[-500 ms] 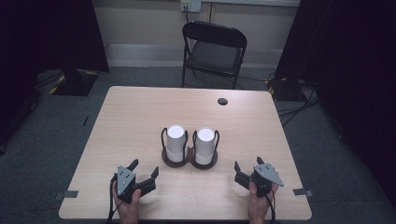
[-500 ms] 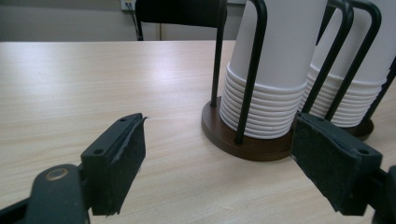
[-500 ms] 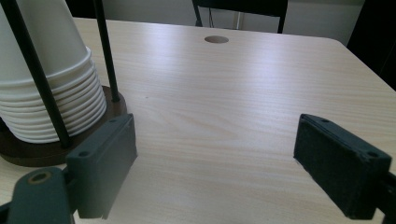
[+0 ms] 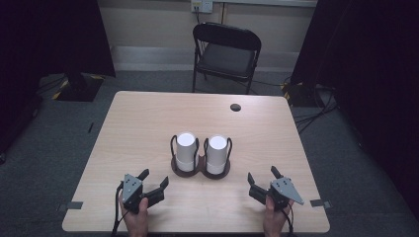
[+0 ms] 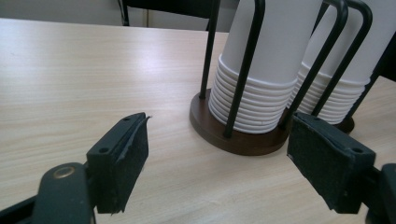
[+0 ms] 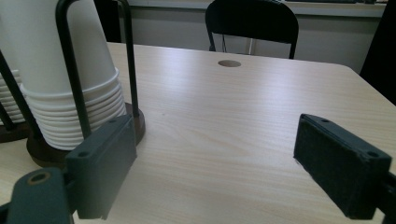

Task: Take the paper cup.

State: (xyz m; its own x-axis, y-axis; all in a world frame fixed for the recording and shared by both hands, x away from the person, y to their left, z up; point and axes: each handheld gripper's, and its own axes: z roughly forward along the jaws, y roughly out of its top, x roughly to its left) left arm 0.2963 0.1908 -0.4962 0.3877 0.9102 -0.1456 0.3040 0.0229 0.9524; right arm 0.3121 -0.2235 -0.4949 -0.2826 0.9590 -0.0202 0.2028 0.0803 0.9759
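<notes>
Flanking two cup stacks: two hand-held grippers

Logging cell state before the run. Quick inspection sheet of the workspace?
Surface: light wood table, round grommet hole near far edge.
Job's things: two stacks of white paper cups, left stack and right stack, upside down in a dark holder with wire uprights, mid-table.
Clutter: nothing seen.
Grippers: left gripper and right gripper both open, holding nothing, short of the holder.
Cables: one trails from the left gripper; more on the floor at right.
Surroundings: black folding chair beyond the table, grey carpet, dark curtains.
</notes>
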